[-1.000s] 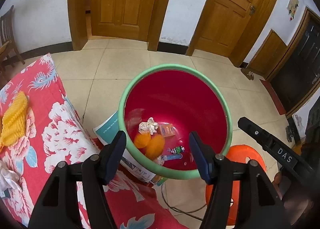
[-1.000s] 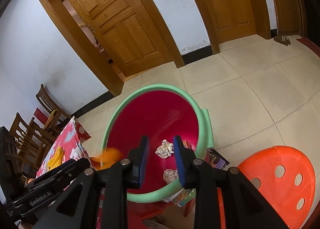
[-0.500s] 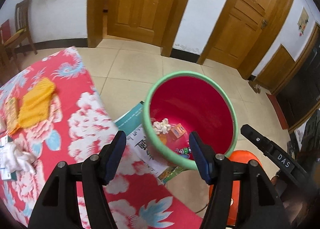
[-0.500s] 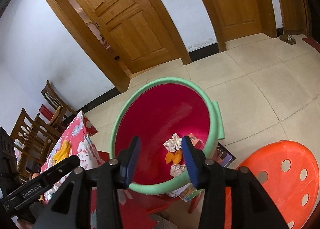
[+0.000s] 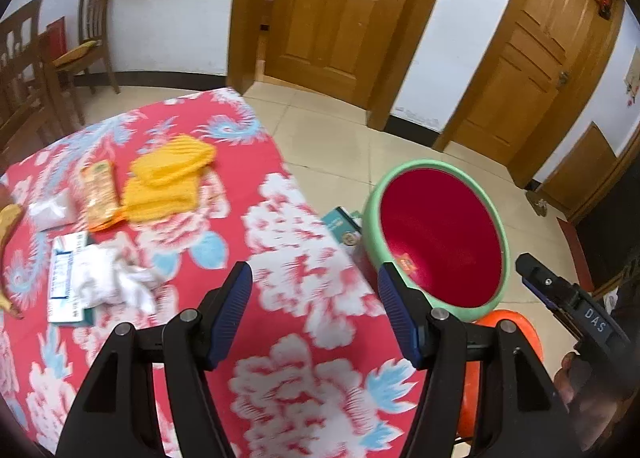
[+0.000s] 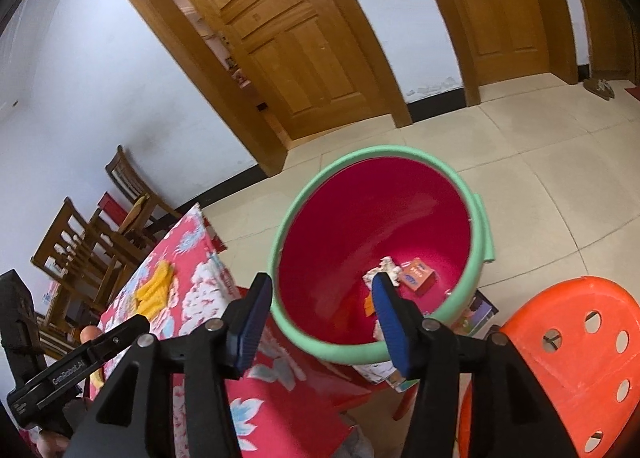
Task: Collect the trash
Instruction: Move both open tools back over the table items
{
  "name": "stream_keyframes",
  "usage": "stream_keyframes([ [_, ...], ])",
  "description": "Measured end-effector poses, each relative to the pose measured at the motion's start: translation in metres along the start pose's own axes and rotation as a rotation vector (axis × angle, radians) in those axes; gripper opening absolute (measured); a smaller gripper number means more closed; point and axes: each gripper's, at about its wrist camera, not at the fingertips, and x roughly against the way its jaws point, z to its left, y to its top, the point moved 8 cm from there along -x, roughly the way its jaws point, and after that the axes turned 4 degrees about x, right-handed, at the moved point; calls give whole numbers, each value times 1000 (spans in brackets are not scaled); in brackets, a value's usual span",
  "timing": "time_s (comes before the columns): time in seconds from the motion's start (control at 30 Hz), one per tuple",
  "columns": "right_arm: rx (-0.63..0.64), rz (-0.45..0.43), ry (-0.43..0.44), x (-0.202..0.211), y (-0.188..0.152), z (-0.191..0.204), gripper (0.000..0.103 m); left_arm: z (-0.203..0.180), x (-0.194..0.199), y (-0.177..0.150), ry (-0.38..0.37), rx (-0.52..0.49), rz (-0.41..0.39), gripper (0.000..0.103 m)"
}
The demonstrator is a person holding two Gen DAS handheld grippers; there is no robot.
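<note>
Over the red floral tabletop (image 5: 304,278), to the left of the green-rimmed red bin (image 5: 440,242), the left gripper (image 5: 314,318) hovers with its fingers spread wide and nothing between them. I'd call this the reach for the next piece of trash. Candidates lie further left of the bin on the cloth: a crumpled white tissue (image 5: 116,282) on a printed paper, an orange snack wrapper (image 5: 98,194), a yellow knitted cloth (image 5: 168,178) and a banana peel (image 5: 8,234) at the edge. The next move, I judge, calls for swinging left and dipping down onto the tissue. The right gripper (image 6: 318,322) hangs just above the bin (image 6: 340,350), tilted down into it, fingers released and empty; inside the bin lie a paper wad (image 6: 386,268) and a small orange box (image 6: 418,276).
</note>
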Motion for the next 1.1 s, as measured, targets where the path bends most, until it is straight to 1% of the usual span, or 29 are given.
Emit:
stream_keyframes([
  [0.07,5,4,12,0,-3,6,56,9,4,-2,15,7,-1,66],
  [0.13,10,13,26,0,-6,14,57,19,8,-4,26,15,-1,70],
  [0.37,53,42,64,-4,-17,43,60,54,29,-8,59,69,-32,71],
  [0.43,67,51,76,-6,-21,53,60,64,35,-9,74,83,-41,73],
  [0.6,104,76,102,-9,-29,76,65,96,51,-12,144,131,-80,74],
  [0.77,139,107,124,-14,-41,104,70,128,66,-17,198,180,-108,75],
  [1.1,215,189,188,-28,-68,159,72,191,82,-29,281,289,-134,76],
])
